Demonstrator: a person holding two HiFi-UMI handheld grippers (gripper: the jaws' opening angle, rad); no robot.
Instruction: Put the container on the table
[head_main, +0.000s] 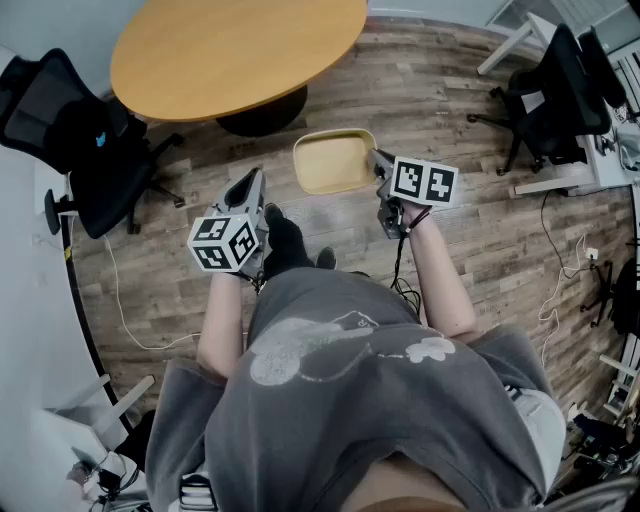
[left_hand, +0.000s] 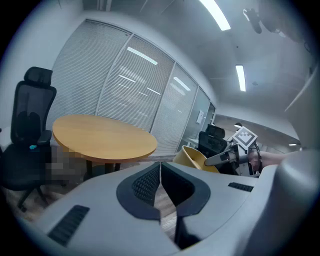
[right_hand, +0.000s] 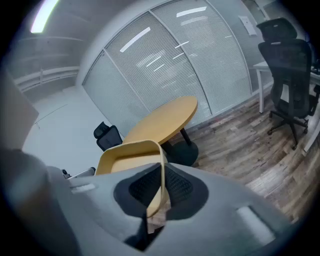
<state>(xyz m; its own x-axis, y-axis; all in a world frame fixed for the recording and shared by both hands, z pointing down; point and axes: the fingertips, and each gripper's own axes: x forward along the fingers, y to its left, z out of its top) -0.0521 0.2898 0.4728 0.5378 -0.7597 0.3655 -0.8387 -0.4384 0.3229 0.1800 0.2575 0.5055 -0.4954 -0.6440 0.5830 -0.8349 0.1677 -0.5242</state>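
Low centre, the left gripper is closed, empty; just above, the right gripper pinches the yellow container by its rim — seemingly thin. Keep it level up to the table, upper left; release once seated.

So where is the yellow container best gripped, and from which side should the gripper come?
Grip the thin rim wall of the yellow container on its right edge, coming from the person's right, with one jaw inside and one outside. The container is wide and open, so probably only its wall fits between the jaws. The right gripper pinches it this way now.
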